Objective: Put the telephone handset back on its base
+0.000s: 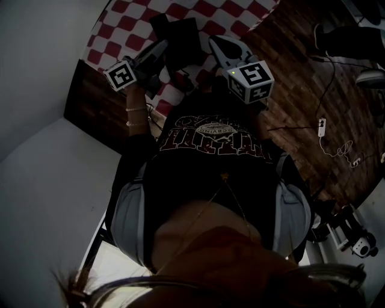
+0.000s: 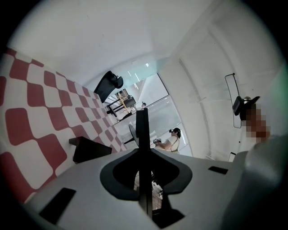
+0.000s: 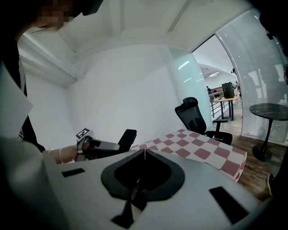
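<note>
Head view: my left gripper (image 1: 161, 48) and right gripper (image 1: 216, 42) hang above the checked cloth (image 1: 120, 18). The telephone (image 1: 180, 33) lies on that cloth (handset seating unclear).
Left gripper view: jaws together, holding nothing.
Right gripper view: likewise.
I judge the replacing either finished or unstarted.

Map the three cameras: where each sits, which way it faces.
Head view: on head, steeply down at torso, left gripper, right gripper, checkered table.
Left gripper view: on left gripper, past shut jaws along table to office chair; sleeve at right.
Right gripper view: on right gripper, faces left hand, table.
Shared: gripper views both show chair.
</note>
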`<state>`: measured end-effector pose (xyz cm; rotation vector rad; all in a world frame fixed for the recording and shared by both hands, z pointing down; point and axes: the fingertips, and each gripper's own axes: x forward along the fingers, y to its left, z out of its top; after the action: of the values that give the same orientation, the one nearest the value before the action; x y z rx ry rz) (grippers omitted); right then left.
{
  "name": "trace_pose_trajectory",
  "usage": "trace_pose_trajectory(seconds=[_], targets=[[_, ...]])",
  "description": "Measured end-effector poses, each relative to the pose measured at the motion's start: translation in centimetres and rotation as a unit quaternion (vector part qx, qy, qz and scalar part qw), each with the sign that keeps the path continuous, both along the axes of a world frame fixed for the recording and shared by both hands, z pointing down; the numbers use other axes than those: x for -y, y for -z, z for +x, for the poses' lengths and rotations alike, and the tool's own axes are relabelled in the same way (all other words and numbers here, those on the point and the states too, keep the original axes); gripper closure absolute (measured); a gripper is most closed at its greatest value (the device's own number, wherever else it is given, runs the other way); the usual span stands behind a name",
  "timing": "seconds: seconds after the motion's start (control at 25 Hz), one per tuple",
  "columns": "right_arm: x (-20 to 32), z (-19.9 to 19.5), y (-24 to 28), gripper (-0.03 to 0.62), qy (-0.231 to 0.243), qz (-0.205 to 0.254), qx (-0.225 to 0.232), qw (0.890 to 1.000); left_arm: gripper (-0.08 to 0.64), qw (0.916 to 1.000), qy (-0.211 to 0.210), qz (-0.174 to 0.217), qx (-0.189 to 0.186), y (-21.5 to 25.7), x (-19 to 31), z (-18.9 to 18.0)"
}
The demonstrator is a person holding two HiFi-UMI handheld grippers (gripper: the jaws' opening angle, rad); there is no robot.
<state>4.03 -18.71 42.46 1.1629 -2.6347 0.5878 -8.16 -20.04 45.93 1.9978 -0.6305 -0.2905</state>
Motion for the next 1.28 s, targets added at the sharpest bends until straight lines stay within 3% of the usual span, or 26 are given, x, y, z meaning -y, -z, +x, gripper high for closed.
trace_pose_trajectory(seconds=[0.48, 0.72, 1.28], targets=[[-0.1, -0.7, -1.2, 0.572, -0.002, -0.023, -0.005, 1.0, 0.48, 0.9994, -0.01, -0.033, -0.007, -2.9, 0.7, -0.1], [-0.3, -0.6, -1.7, 0.572, -0.007, -0.032, -0.009, 0.999, 0.48, 0.9992, -0.018, -0.033, 0.011, -5.0, 1.0, -0.6], [-0.6, -0.6, -2.4, 0.572, -0.012, -0.045, -0.016, 0.999, 0.48, 0.9971, -0.016, -0.071, 0.022, -8.1, 1.1, -0.7]])
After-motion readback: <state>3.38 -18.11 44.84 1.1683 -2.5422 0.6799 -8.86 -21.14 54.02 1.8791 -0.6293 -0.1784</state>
